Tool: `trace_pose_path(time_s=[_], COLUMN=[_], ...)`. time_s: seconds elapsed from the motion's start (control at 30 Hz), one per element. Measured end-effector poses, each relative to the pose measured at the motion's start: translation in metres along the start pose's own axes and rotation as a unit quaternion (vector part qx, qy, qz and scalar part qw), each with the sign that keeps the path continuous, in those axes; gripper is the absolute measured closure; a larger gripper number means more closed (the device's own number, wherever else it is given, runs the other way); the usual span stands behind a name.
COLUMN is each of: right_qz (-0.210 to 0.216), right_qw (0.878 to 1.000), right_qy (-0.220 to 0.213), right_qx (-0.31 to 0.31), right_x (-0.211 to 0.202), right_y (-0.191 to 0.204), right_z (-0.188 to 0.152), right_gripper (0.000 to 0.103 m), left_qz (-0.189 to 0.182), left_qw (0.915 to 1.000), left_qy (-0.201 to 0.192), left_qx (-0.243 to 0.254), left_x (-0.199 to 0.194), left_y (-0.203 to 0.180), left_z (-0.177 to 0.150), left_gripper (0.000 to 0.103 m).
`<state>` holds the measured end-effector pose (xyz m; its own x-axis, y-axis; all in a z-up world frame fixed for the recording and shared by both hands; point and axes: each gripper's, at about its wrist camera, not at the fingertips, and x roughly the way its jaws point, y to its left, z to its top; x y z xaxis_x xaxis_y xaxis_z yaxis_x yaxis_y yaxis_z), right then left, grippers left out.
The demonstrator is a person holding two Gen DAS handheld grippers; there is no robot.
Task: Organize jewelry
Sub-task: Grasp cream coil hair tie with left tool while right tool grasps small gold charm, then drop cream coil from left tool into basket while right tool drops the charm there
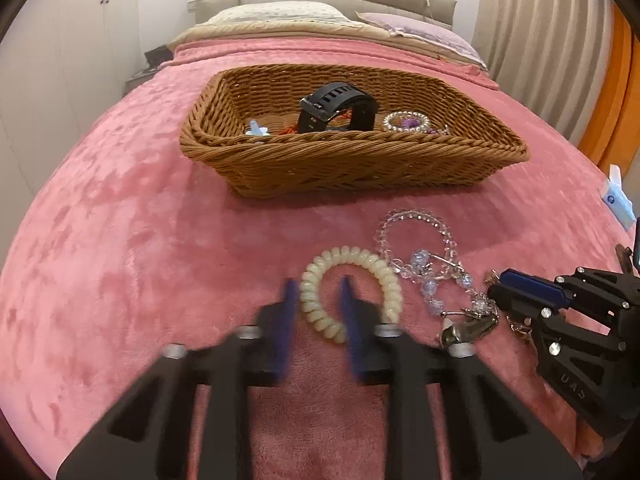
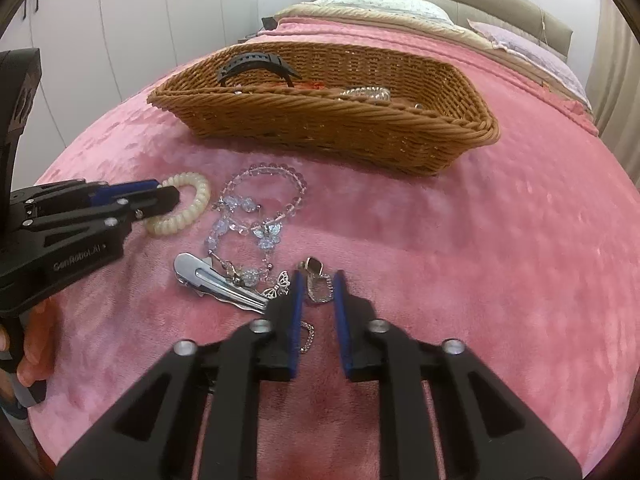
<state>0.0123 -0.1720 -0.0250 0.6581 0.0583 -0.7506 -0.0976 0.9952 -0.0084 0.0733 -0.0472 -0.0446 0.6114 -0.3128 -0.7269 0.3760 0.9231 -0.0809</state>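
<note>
Jewelry lies loose on a pink blanket (image 1: 120,220) spread over a bed, all of it on the near side of a brown wicker basket (image 1: 352,148). Inside the basket a black watch (image 1: 340,108) stands on its looped strap, with a pearl bracelet (image 1: 406,122) to its right, against the basket's front wall, and some small orange and pale blue pieces to its left (too small to name).

Just in front of the basket, a clear bead bracelet (image 1: 412,220) rests flat. A cream spiral hair tie (image 1: 384,276) lies nearer still, touching that bracelet's edge. The left gripper (image 1: 319,284) has its fingers set narrowly across the tie's left side, one inside the ring and one outside; seen from the right wrist camera, the two fingers are clamped on the coil. A hand (image 2: 36,336) grasps this gripper's handle.

Farther from the basket than the clear bracelet, a strand of pale blue crystal beads (image 2: 240,204) runs toward a silver hair clip (image 2: 212,280) and a small butterfly charm (image 2: 282,282), which touch one another in a tangle.

The right gripper (image 2: 319,276) points down at the blanket beside that tangle, well in front of the basket's middle. Its fingers stand narrow, closed about a silver pendant with a dark stone (image 2: 314,268), whose fine chain trails back beneath the left finger.
</note>
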Motion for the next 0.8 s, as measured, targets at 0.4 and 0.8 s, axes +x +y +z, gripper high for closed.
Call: trace_pose_path(time_s=[0.4,0.8], right_qz=[0.011,-0.002], right_qw=[0.998,0.987], right_qy=[-0.063,-0.16], right_qx=[0.019,0.032], right_x=[-0.031,-0.088], right_y=[-0.011,-0.024], right_z=[0.0,0.053], right_gripper=[0.102,0.102], left_qz=[-0.043,-0.059], left_qw=[0.996,0.9866], left_qy=[-0.077,-0.152], left_qx=[-0.008,-0.009], left_x=[-0.034,-0.087], left_y=[0.002,0.004], left_z=[0.004,0.048], left_gripper=[0.094,0.094])
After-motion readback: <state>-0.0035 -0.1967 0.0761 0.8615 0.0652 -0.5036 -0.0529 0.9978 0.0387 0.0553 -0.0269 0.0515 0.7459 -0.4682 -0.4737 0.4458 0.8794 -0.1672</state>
